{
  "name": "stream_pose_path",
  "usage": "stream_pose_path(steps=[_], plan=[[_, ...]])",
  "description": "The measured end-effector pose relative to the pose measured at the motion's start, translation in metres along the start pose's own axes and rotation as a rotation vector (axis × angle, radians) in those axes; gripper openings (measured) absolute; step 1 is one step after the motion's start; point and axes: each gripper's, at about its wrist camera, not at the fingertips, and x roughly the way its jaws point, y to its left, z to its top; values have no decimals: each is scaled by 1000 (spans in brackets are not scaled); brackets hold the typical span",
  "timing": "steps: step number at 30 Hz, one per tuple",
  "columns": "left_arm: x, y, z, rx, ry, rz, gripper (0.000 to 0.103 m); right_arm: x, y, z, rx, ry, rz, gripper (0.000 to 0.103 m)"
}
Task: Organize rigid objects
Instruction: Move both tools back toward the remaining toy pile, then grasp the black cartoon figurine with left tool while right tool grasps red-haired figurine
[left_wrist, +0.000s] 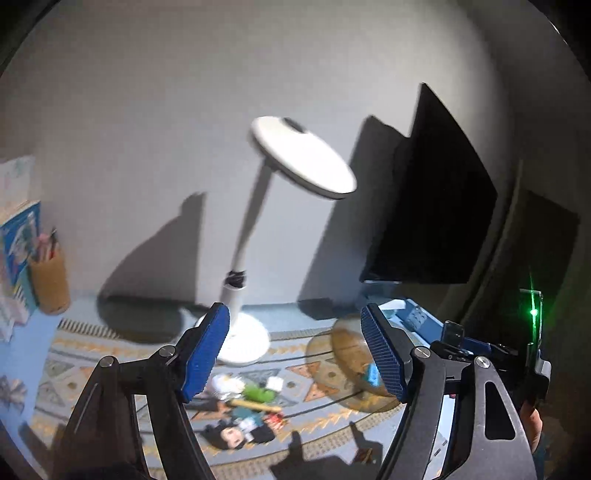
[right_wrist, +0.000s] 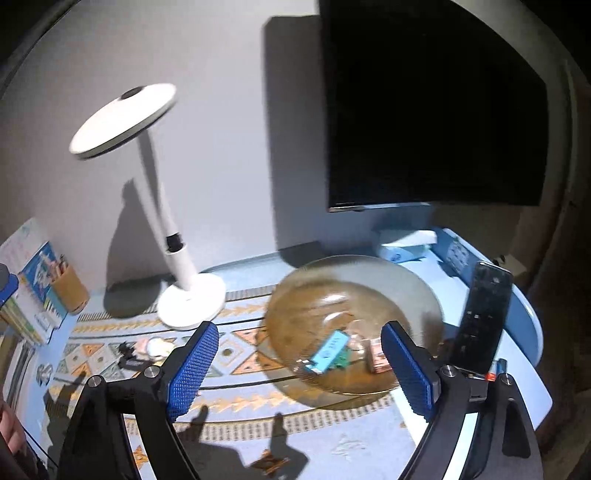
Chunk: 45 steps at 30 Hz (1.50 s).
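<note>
My left gripper (left_wrist: 295, 352) is open with nothing between its blue pads. It hangs above a heap of small items on the patterned mat: a green piece (left_wrist: 260, 393), a white piece (left_wrist: 275, 384) and a dark-haired toy figure (left_wrist: 229, 435). To their right stands an amber glass bowl (left_wrist: 343, 336) holding a blue block (left_wrist: 371, 373). My right gripper (right_wrist: 299, 369) is open and empty too, just in front of the bowl (right_wrist: 314, 295). Inside it lie a blue block (right_wrist: 328, 350), a green piece (right_wrist: 342, 361) and a brownish block (right_wrist: 378, 363). More small items (right_wrist: 147, 349) lie left of the bowl.
A white desk lamp (right_wrist: 188, 295) stands behind the mat and a dark monitor (right_wrist: 436, 110) hangs at the back right. A black phone (right_wrist: 484, 317) stands upright near the table's right edge. A pencil cup (right_wrist: 70, 288) and books (right_wrist: 33, 295) are at the left.
</note>
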Motion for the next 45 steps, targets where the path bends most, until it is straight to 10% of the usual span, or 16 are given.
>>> stream_pose_path(steps=[13, 22, 36, 45], plan=[[-8, 92, -69, -147, 161, 198, 72, 38, 56, -38, -52, 119, 169, 89], [29, 113, -115, -140, 366, 165, 72, 84, 62, -67, -12, 277, 243, 89], [132, 54, -145, 360, 628, 14, 72, 135, 112, -117, -174, 474, 328, 89], [154, 53, -152, 392, 666, -59, 63, 155, 124, -120, -106, 488, 426, 68]])
